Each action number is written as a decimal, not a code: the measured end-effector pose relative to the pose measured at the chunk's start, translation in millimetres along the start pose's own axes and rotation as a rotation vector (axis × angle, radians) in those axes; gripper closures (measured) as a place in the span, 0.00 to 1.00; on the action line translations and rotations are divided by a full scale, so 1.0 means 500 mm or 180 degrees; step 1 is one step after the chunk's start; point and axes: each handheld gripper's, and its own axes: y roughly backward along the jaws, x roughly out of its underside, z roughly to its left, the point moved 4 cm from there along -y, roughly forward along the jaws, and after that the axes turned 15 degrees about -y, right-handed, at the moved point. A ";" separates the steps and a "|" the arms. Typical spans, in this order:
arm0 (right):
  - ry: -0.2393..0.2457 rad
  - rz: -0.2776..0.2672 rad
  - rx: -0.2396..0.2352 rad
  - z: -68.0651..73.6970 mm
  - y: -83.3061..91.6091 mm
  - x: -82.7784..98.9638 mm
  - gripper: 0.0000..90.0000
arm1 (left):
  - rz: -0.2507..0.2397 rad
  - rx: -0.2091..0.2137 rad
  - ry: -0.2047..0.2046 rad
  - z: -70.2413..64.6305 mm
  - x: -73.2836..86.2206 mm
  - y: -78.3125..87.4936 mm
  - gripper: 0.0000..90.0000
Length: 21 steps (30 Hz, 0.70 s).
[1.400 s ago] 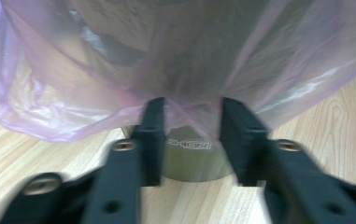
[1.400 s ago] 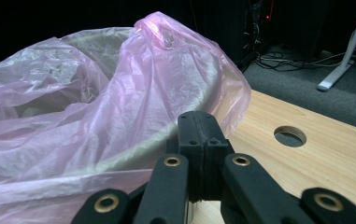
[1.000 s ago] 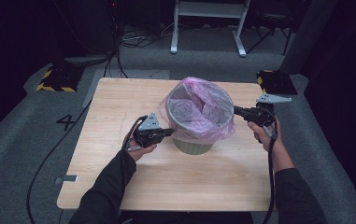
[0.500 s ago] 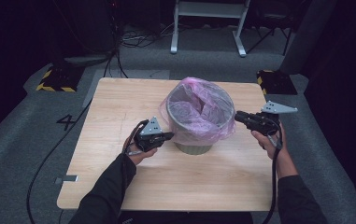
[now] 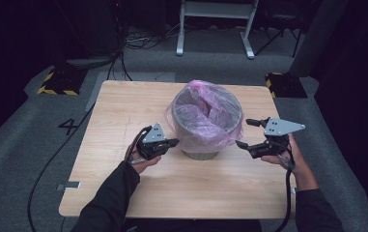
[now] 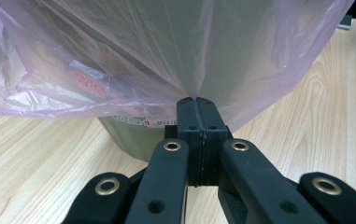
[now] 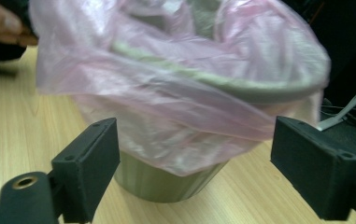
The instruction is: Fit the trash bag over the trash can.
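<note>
A grey bin point(image 5: 200, 153) lined with a pink plastic bag point(image 5: 205, 113) stands mid-table. My left gripper point(image 5: 173, 142) is at the bin's left side, shut on a fold of the bag's hanging skirt point(image 6: 185, 70); its jaws point(image 6: 196, 105) meet with the film pinched at their tips. My right gripper point(image 5: 243, 133) hovers just right of the bin, clear of the bag. Its jaws have just been opening and now stand wide apart point(image 7: 199, 163) with nothing pressed between them. Ahead of them are the bag point(image 7: 175, 93) and bin point(image 7: 166, 186).
The wooden table point(image 5: 123, 106) has bare room to the left of and in front of the bin. A cable point(image 5: 51, 164) trails off the left side to the floor. Yellow-and-black blocks point(image 5: 56, 82) and a white frame point(image 5: 215, 29) stand on the floor behind.
The right gripper has let go of the bag at the bin's right rim, opened wide, and drawn back toward the person and slightly right. The left gripper has stayed shut on the bag.
</note>
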 end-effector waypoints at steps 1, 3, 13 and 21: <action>0.0000 0.0000 0.0000 0.000 0.000 0.000 0.20 | -0.0016 0.0012 0.0025 -0.001 -0.001 0.000 1.00; 0.0004 0.0002 -0.0056 0.005 -0.009 0.006 0.42 | -0.0014 0.0013 0.0023 -0.002 -0.001 -0.001 1.00; -0.0027 0.0067 -0.0064 -0.003 -0.030 0.042 1.00 | 0.0089 0.0010 -0.0004 -0.003 0.007 -0.012 1.00; -0.0118 0.0577 -0.0023 -0.034 -0.073 0.105 1.00 | 0.0346 0.0024 0.0033 0.002 0.044 -0.041 1.00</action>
